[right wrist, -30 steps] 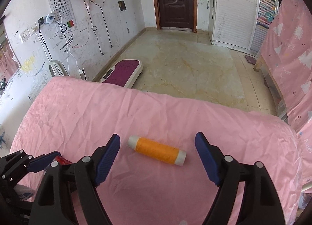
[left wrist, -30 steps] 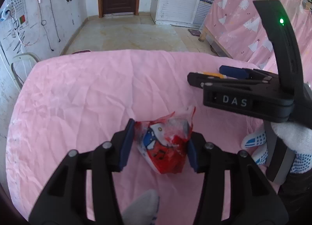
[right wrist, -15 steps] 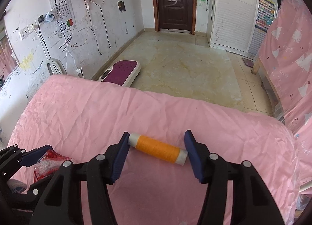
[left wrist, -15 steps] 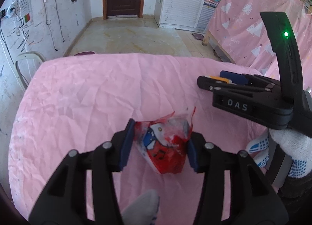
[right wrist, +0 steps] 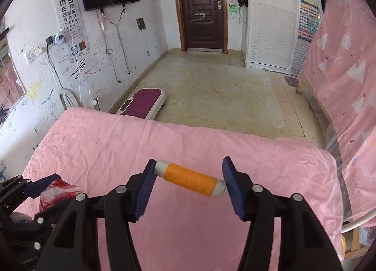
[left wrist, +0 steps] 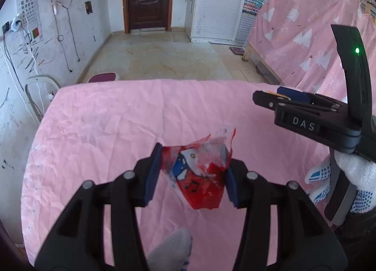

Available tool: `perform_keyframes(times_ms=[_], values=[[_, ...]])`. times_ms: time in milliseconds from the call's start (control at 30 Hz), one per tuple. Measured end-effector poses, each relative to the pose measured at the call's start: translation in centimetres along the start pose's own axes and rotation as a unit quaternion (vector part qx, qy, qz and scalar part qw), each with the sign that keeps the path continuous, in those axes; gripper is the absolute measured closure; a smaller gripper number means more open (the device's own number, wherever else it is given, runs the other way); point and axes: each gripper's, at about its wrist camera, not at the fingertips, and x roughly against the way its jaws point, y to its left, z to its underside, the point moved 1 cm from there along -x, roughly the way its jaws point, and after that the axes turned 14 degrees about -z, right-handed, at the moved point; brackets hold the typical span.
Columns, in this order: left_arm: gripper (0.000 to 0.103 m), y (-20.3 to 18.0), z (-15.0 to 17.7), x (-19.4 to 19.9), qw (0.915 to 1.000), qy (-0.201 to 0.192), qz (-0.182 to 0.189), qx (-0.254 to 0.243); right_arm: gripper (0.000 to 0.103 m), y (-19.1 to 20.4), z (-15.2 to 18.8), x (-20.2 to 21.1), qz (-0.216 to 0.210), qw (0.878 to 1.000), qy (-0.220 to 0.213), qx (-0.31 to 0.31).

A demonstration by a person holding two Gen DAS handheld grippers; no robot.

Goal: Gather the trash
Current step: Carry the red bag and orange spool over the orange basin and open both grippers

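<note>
My left gripper (left wrist: 193, 174) is shut on a crumpled red, white and blue plastic wrapper (left wrist: 199, 174) and holds it above the pink bed cover (left wrist: 105, 130). My right gripper (right wrist: 188, 180) is shut on an orange thread spool (right wrist: 190, 179) with white ends, gripped end to end and lifted off the cover (right wrist: 164, 144). The right gripper also shows in the left wrist view (left wrist: 282, 101), to the right of the wrapper. The left gripper and wrapper (right wrist: 56, 191) show at the lower left of the right wrist view.
The cover's far edge drops to a tiled floor. A purple and white scale (right wrist: 143, 104) lies on the floor beyond the edge. A white chair (left wrist: 40, 90) stands at the left wall. Pink-draped furniture (right wrist: 340, 71) stands at the right.
My right gripper closed from wide open onto the thread spool and raised it. My left gripper kept hold of the wrapper and rose a little.
</note>
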Motion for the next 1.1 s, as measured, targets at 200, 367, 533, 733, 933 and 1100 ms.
perform_keyframes(times_ms=[200,367,533,733,933,1100], values=[[0.056,-1.2,0.2,1.4,0.9999,-0.01,0.001,-0.012,0.056,-3.5,1.8,3.3,0.019,0.998,-0.035,-0.041],[0.056,-2.4,0.5,2.7,0.9996,-0.016,0.007,-0.02,0.055,-6.1,3.4,6.2,0.029,0.995,-0.066,-0.07],[0.056,-4.3,0.5,3.7,0.9994,-0.02,0.007,-0.028,0.055,-8.0,4.7,8.3,0.049,0.991,-0.087,-0.084],[0.056,-6.2,0.5,4.7,0.9988,-0.025,0.017,-0.039,0.055,-9.9,6.4,10.7,0.065,0.988,-0.102,-0.095],[0.056,-8.6,0.4,5.3,0.9977,-0.026,0.031,-0.054,0.055,-12.7,8.5,14.0,0.088,0.979,-0.137,-0.121],[0.056,-10.9,0.3,5.7,0.9963,-0.028,0.044,-0.068,0.055,-15.0,10.2,16.2,0.101,0.972,-0.155,-0.142]])
